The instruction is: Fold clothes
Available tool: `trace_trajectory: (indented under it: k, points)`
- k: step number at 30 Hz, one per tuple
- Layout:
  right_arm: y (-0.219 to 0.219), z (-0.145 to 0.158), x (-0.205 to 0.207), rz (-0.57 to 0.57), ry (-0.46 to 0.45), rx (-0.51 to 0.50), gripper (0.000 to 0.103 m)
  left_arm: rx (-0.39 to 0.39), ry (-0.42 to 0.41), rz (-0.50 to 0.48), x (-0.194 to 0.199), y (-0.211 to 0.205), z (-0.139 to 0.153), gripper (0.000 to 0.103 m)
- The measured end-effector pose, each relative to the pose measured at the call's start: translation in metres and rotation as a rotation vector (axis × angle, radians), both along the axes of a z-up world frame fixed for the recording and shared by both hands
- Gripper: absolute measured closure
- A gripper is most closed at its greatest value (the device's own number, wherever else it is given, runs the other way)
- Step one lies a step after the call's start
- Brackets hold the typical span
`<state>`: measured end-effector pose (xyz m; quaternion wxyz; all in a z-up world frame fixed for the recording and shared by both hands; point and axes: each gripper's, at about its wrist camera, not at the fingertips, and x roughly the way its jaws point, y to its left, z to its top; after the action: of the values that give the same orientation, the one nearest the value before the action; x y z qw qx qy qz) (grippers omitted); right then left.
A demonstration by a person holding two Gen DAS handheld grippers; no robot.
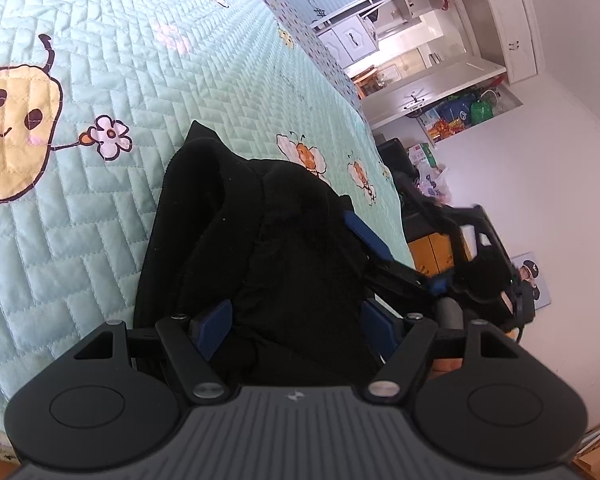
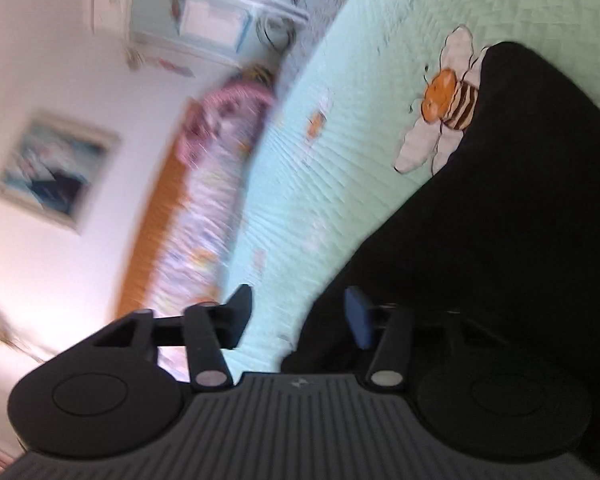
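Observation:
A black garment lies bunched on the mint quilted bedspread. In the left wrist view my left gripper is open, its blue pads wide apart on either side of the cloth heap. My right gripper reaches in from the right, and one of its blue fingers touches the garment's edge. The right wrist view is motion-blurred. There my right gripper stands open, with quilt showing between its fingers. The black garment fills the right side and lies against the blue right finger.
The bedspread has bee, flower and pear cartoons. The bed edge runs close to the garment, with an orange bed frame below it. Beyond are white cabinets, bags on the floor, and a framed picture.

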<state>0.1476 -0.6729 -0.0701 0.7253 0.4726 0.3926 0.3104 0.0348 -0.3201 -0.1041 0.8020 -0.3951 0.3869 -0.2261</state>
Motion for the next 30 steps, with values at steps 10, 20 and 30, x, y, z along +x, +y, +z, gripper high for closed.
trace_trajectory:
  k: [10, 20, 30]
  points:
    - [-0.02, 0.004, -0.029, -0.114, -0.02, -0.084, 0.05, -0.019, 0.018, 0.009, -0.001, 0.002, 0.001, 0.028]
    - [-0.023, -0.038, -0.097, -0.059, 0.027, -0.006, 0.054, -0.05, 0.049, 0.029, 0.0, 0.004, 0.014, 0.023]
    - [-0.007, -0.02, -0.106, 0.007, -0.047, 0.189, 0.05, -0.048, -0.128, 0.036, 0.019, 0.002, 0.07, 0.019]
